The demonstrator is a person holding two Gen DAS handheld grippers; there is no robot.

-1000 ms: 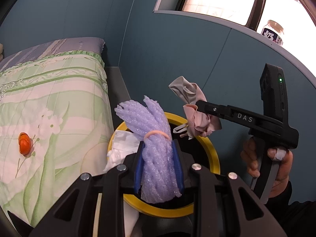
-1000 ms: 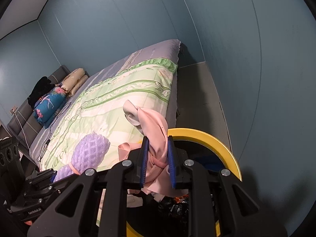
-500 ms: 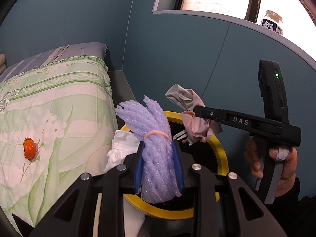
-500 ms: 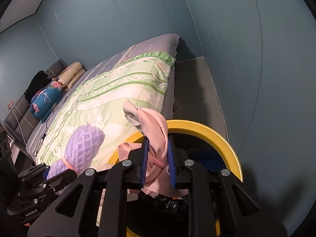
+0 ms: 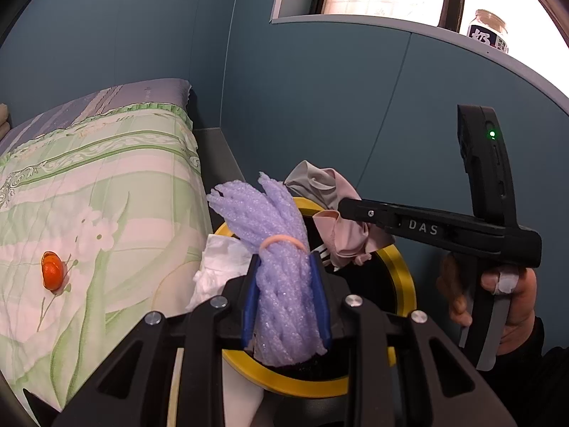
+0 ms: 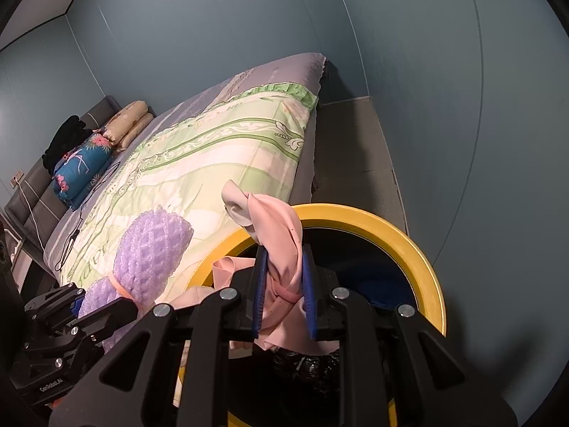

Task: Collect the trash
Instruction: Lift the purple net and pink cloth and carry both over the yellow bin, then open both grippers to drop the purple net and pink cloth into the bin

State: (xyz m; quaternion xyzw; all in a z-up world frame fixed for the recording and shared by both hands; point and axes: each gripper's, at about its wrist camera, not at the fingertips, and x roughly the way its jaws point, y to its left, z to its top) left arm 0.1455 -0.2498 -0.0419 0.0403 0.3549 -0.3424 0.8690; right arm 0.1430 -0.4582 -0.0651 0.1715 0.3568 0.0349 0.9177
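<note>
Left gripper [image 5: 286,306] clamps purple foam netting [image 5: 281,267], right gripper [image 6: 283,295] pink cloth [image 6: 281,249], above yellow-rimmed bin [image 6: 419,259]; neither dropped, orange peel [image 5: 52,271] left on bed [image 5: 106,178]

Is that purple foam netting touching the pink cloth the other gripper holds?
Cannot tell. In the left wrist view the purple foam netting overlaps the pink cloth; the right wrist view shows bedspread between their upper parts only.

Two claws [image 5: 286,297] [image 6: 283,293], one yellow-rimmed bin [image 5: 403,277], one orange peel [image 5: 52,271]
</note>
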